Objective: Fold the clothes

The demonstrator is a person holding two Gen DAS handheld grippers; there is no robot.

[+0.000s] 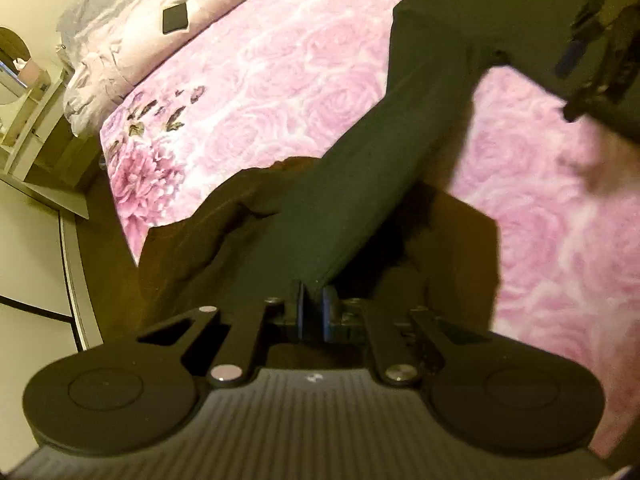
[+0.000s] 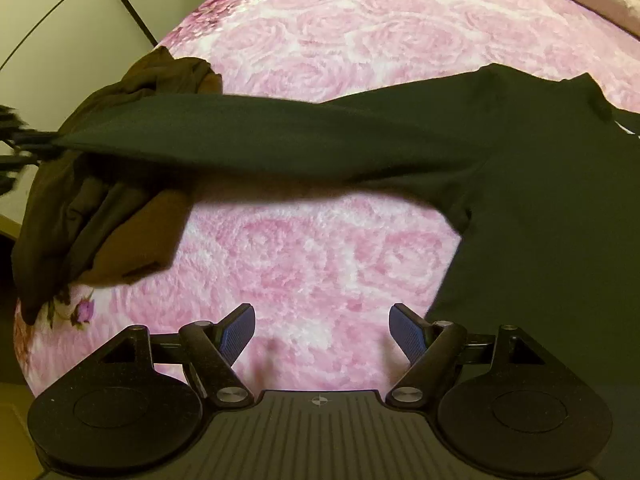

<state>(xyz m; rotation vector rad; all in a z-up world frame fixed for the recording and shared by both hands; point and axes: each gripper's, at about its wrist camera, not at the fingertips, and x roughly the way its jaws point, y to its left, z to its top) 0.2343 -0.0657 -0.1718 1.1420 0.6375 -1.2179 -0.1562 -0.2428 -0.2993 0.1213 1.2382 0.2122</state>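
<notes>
Pink bedspread [image 2: 320,240]: left gripper [image 1: 314,312] jaws clamp black sleeve [image 1: 360,200]; right gripper [image 2: 322,332] jaws apart.

place: home bedroom | cues: rose-print bedspread [image 1: 304,80]; pillows [image 1: 120,52]; vanity mirror [image 1: 12,46]

Black tongs [image 2: 322,330], blue ribbed pads [image 2: 408,330], silver screws.

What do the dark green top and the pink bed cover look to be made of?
Dark green top: looks like a matte knit fabric, likely cotton jersey; its sleeve hangs limp and stretches smooth from the left gripper, without shine. Pink bed cover: seems a plush, fleecy textile, with a fuzzy rose pattern in soft relief. Neither fibre is certain from the look alone.
</notes>
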